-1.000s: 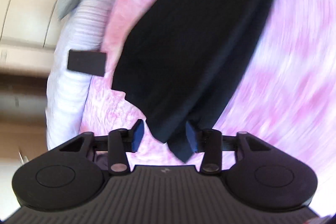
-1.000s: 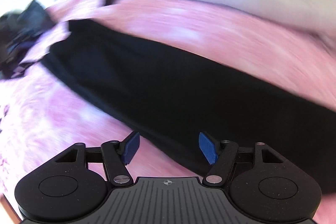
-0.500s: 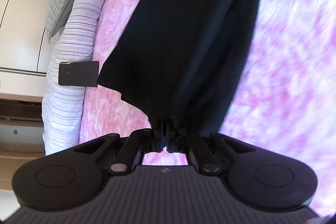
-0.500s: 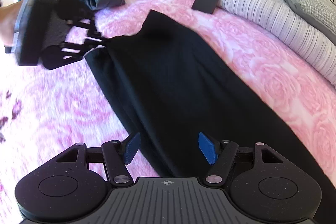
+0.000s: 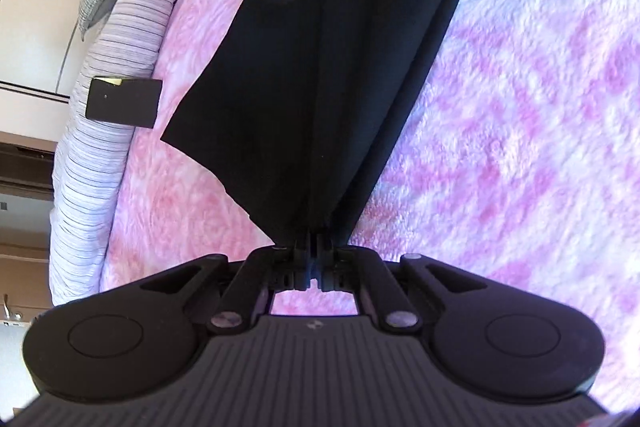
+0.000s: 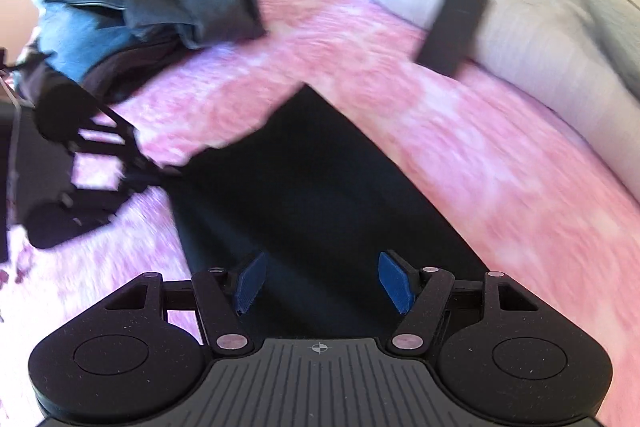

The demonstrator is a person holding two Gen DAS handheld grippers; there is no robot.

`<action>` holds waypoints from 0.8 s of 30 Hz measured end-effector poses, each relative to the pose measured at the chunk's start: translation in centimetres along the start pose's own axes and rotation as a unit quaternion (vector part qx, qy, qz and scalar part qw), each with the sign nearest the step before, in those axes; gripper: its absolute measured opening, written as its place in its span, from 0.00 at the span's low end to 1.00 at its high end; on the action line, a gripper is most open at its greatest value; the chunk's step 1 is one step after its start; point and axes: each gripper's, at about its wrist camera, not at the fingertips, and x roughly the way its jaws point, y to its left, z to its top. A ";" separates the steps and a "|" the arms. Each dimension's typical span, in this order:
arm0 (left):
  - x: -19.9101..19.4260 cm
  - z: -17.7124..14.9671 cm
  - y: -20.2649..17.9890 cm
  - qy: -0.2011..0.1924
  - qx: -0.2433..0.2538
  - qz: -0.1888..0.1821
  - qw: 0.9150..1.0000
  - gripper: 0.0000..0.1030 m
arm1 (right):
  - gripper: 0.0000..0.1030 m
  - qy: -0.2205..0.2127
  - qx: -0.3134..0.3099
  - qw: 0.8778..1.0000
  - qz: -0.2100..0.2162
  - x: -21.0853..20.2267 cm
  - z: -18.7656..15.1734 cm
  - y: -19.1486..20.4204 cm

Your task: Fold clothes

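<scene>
Bed: pink blanket [image 5: 520, 107] under both grippers.
Left gripper [image 5: 314, 251]: newly clenched on garment [image 5: 320, 87] corner.
Right gripper [image 6: 320, 283]: spread above garment; fold can start.

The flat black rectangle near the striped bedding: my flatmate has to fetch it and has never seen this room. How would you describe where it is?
Start from the bed's pink flowered blanket. Along its far edge runs a long roll of pale striped bedding, and the flat black rectangle lies on that roll, overlapping onto the pink. Unlike the soft black garment spread nearby and the heap of dark clothes, it is small, rigid and sharp-cornered.
</scene>
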 end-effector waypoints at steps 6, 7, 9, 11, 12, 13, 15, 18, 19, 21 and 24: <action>-1.4 -1.1 0.5 -0.003 -0.068 0.005 0.998 0.09 | 0.64 0.005 0.039 0.998 0.047 6.7 3.7 -1.7; -1.7 -1.5 0.7 -0.001 -0.084 0.005 0.996 0.09 | 0.64 0.007 0.050 0.997 0.052 7.9 4.3 -2.0; -2.1 -2.1 1.1 0.009 -0.113 0.007 0.993 0.09 | 0.63 0.006 0.066 0.997 0.049 10.2 5.6 -2.6; -2.5 -2.8 1.4 0.019 -0.142 0.008 0.990 0.09 | 0.63 -0.004 0.070 0.997 0.041 11.6 6.8 -3.0; -2.8 -2.9 1.4 0.023 -0.148 0.006 0.989 0.09 | 0.63 -0.012 0.067 0.997 0.036 11.9 7.4 -3.2; -3.1 -3.0 1.4 0.027 -0.155 0.005 0.988 0.09 | 0.63 -0.018 0.067 0.997 0.034 11.8 7.7 -3.1; -3.6 -3.3 1.4 0.035 -0.167 0.001 0.985 0.09 | 0.63 -0.029 0.070 0.997 0.031 10.9 7.6 -3.0; -4.4 -3.4 1.5 0.041 -0.181 -0.006 0.983 0.09 | 0.63 -0.033 0.101 0.994 0.017 7.3 4.5 -2.6; -4.8 -3.2 1.4 0.039 -0.179 -0.008 0.983 0.09 | 0.63 -0.033 0.114 0.993 0.011 6.0 3.1 -2.5; -5.6 -2.6 1.1 0.031 -0.169 -0.014 0.985 0.09 | 0.63 -0.020 0.160 0.987 -0.012 3.3 -1.0 -2.9; -6.2 -0.6 1.0 0.012 -0.146 -0.027 0.989 0.10 | 0.63 0.012 0.256 0.964 -0.068 -1.3 -8.7 -4.9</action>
